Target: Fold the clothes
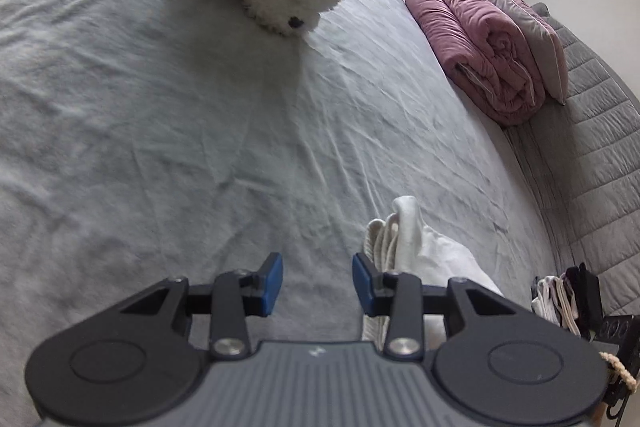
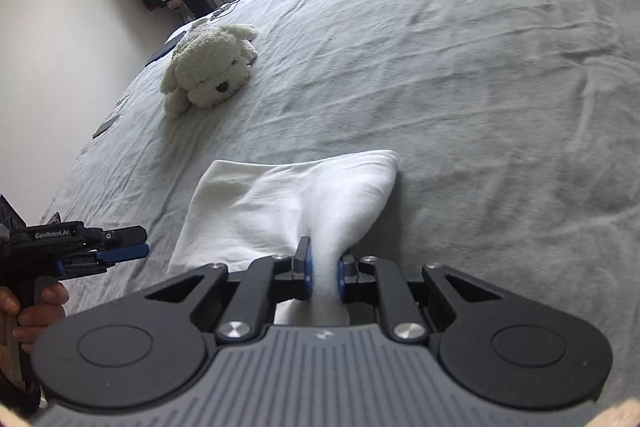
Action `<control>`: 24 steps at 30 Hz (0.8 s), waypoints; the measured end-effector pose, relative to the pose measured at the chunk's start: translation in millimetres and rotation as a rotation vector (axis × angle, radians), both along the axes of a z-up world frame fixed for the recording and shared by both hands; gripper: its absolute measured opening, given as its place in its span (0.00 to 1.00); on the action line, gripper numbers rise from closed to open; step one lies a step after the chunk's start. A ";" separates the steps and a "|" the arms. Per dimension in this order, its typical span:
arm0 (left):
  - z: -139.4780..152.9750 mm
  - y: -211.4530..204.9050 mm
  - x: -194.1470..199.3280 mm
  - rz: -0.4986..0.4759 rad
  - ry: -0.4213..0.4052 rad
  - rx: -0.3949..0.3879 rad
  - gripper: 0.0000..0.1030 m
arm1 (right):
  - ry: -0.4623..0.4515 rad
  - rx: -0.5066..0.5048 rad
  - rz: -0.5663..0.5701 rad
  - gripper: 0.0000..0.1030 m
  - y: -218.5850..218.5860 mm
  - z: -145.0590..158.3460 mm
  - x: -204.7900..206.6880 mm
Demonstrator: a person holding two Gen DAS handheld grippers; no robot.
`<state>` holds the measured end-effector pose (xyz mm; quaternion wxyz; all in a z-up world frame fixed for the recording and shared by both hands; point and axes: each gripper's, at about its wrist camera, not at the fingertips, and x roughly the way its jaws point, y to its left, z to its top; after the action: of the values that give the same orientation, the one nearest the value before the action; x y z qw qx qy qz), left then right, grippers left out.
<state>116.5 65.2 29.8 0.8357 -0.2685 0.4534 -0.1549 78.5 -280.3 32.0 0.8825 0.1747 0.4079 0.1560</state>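
Carrying a folded white cotton garment (image 2: 280, 203) by one pinched edge, the right gripper (image 2: 324, 277) has its blue-padded fingers (image 2: 306, 267) clamped on a gathered neck of the cloth, while the rest of the piece trails forward and lies on the pale grey crumpled bedsheet (image 2: 480, 87). To do this step well, the grip should stay firm and the travel low and even, so that the stacked layers are dragged flat rather than lifted into a droop; judging from the splayed far corner, the fold could open if the cloth is swung. The left gripper (image 1: 318, 285) has its fingers apart with nothing between them, the garment's edge (image 1: 404, 239) lying just to the right of them on the bed; it could usefully support or pinch that free side. Both tools are pitched downward toward the bed. In the right wrist view the left gripper appears at the left border, held level by a hand (image 2: 36, 307) wrapped round its grip. A white plush toy dog (image 2: 212, 67) and a rolled mauve quilt (image 1: 480, 55) lie well apart from the work.
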 end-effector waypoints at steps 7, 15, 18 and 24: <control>10.4 -49.1 -22.1 -0.041 -0.027 -0.003 0.41 | -0.019 0.076 0.015 0.16 -26.8 -20.2 -8.5; 5.9 -62.6 -24.8 0.014 -0.021 0.039 0.44 | 0.004 0.070 0.017 0.21 -30.6 -18.6 -4.6; 5.2 -67.1 -21.3 -0.003 -0.031 0.021 0.45 | -0.021 0.015 0.005 0.21 -27.9 -12.2 -10.0; -9.4 -70.4 -15.5 -0.021 0.013 0.026 0.50 | -0.128 -0.241 -0.005 0.25 -6.1 -1.1 -22.9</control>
<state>100.9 -5.2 20.4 0.8345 -0.2539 0.4635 -0.1560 55.6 -286.4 30.9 0.9216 0.0582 0.3662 0.1143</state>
